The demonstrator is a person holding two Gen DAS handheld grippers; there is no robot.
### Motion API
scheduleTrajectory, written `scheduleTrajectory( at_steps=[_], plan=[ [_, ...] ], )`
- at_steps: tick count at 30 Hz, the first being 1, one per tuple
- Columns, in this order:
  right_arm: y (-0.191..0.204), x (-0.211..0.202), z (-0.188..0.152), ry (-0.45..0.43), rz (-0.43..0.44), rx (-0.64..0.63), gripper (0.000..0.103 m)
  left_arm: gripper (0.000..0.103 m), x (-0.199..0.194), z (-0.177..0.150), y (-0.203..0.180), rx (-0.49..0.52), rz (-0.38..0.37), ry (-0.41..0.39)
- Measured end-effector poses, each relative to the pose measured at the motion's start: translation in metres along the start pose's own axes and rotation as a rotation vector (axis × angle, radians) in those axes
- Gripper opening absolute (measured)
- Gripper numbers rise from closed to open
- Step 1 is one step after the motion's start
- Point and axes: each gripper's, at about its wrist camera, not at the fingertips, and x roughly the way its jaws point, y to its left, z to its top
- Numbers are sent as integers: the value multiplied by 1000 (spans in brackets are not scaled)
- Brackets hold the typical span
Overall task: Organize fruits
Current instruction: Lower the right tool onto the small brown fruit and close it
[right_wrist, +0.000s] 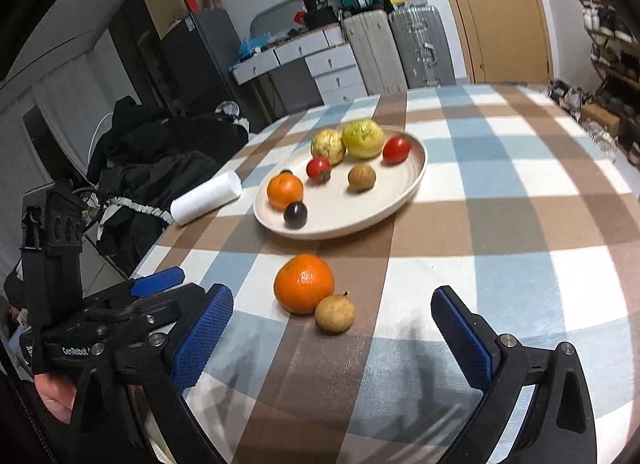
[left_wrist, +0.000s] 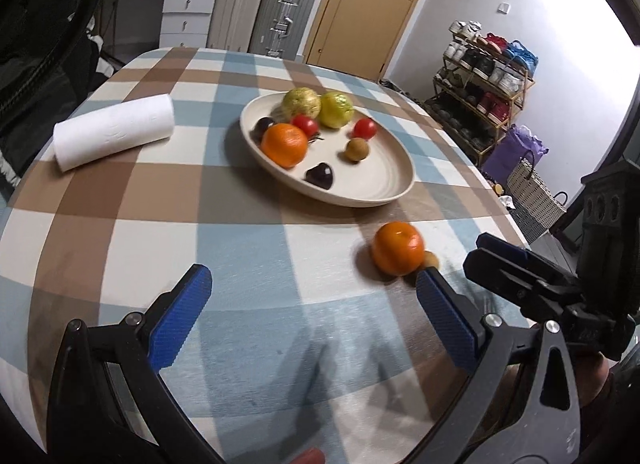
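Observation:
A beige plate [left_wrist: 360,192] [right_wrist: 416,172] on the checked tablecloth holds an orange [left_wrist: 285,144], two tomatoes, two yellow-green fruits, a small brown fruit and two dark ones. A second orange [left_wrist: 398,248] [right_wrist: 304,283] lies on the cloth in front of the plate, with a small brown fruit [left_wrist: 431,259] [right_wrist: 335,313] touching it. My left gripper [left_wrist: 316,316] [right_wrist: 160,284] is open and empty, its right fingertip just short of that orange. My right gripper [right_wrist: 332,332] [left_wrist: 480,254] is open and empty, and the brown fruit sits at the mouth of its gap.
A white paper towel roll [left_wrist: 114,130] [right_wrist: 206,196] lies on the cloth left of the plate. A black jacket [right_wrist: 160,160] is heaped beyond the table's left edge. Suitcases, drawers and a shoe rack [left_wrist: 484,96] stand past the table.

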Motion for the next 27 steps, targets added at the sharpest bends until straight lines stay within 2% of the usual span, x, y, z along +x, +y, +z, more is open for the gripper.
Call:
scheduleTrajectory(
  at_steps=[2,8,11,13,17,18,20,22,27],
  plan=[
    [-1,4,0,18,3,13,100,102,0,0,6,-12,6,-2],
    [-1,16,-2,57,-11,5,75,102,1,3,17,-22,16,-4],
    [0,17,-2,67,-7,-6,65,102,1,6,19,-23,18,-7],
    [1,20,-3,80,-3,-15,54,102,2,8,19,-22,18,-9],
    [0,22,-4,93,13,-8,46,102,1,12,16,-14,28,-16],
    [-1,22,-4,92,25,0,39,102,2,13,16,-12,31,-18],
    [-2,21,-4,86,33,7,36,102,1,14,15,-10,36,-18],
    [-2,20,-5,88,34,6,25,102,2,15,14,-8,47,-17],
    [-1,16,-5,75,43,2,24,102,1,16,10,1,58,-18]
  ],
)
